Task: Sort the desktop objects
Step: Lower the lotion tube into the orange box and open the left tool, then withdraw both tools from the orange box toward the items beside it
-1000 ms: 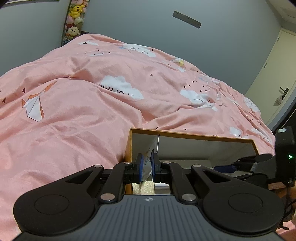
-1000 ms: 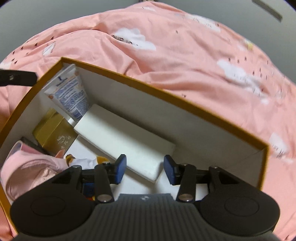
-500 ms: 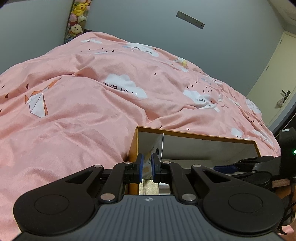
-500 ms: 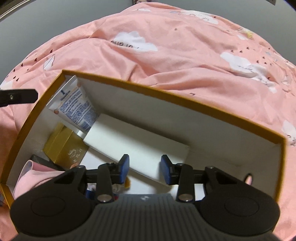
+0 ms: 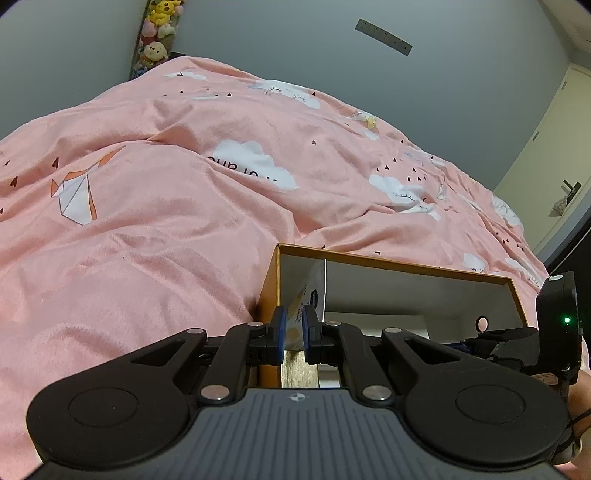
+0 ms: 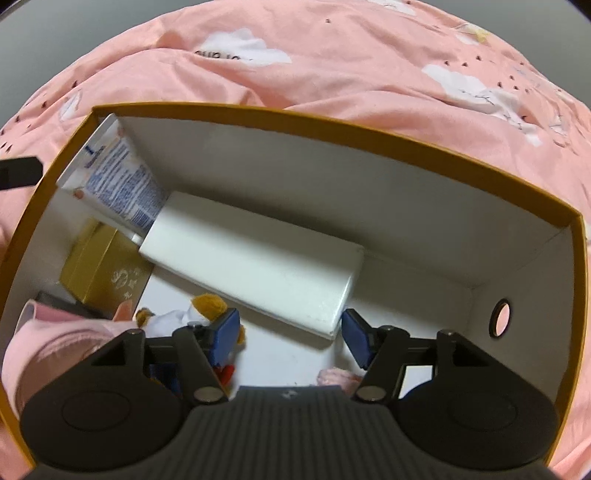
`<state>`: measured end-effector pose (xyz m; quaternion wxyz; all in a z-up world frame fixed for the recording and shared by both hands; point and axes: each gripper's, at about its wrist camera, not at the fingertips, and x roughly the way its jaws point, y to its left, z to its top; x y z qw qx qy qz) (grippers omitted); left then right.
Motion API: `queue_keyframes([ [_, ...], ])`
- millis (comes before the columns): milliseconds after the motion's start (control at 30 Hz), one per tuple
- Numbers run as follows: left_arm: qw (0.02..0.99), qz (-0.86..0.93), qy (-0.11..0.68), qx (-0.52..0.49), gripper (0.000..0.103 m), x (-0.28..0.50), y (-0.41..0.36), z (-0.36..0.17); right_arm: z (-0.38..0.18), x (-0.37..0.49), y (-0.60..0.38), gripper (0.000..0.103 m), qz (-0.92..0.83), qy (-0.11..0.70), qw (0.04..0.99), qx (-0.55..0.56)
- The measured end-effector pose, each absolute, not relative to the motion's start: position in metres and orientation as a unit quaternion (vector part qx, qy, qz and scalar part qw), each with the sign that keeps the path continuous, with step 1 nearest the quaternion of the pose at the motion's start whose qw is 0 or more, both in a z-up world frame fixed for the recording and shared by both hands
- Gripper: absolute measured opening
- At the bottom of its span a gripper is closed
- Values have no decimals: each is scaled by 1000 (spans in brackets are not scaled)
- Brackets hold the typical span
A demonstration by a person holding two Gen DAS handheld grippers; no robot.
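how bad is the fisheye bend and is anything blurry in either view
Right wrist: box rim bows strongly, contents sharp, plush slightly soft. Left wrist: dim room light, duvet curves at edges, left gripper sharp, no glare.

Pink quilt [image 5: 192,206], cloud and origami-crane print: ahead of the tool, filling the view. Stuffed toys [image 5: 157,35]: far ahead, upper left. Cream door [image 5: 550,147]: far right. Grey wall strip [image 5: 383,37]: ahead, high.

Pink cloud-print duvet [image 5: 184,206], orange-rimmed white box [image 6: 332,127], gold carton [image 6: 99,269]
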<state>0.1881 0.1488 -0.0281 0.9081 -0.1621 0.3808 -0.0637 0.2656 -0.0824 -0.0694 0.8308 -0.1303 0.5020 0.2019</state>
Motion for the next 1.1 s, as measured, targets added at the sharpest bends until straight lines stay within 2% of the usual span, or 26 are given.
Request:
queue_keyframes([
  [200, 911, -63, 378, -149, 9, 185, 143, -24, -65, 265, -89, 59, 203, 501, 833, -118],
  [400, 924, -60, 357, -119, 9, 166, 122, -9, -34, 234, -90, 60, 213, 432, 864, -149],
  [600, 931, -70, 341, -105, 9, 136, 101, 2, -2, 188, -95, 64, 240, 358, 888, -158],
  [700, 932, -75, 339, -101, 10, 122, 92, 6, 8, 171, -100, 70, 242, 341, 897, -145],
  [833, 934, -84, 334, -95, 15, 105, 82, 14, 20, 144, -108, 70, 235, 319, 908, -138],
  [1100, 928, -102, 349, -84, 20, 77, 63, 8, 20, 88, -125, 76, 206, 282, 927, -135],
])
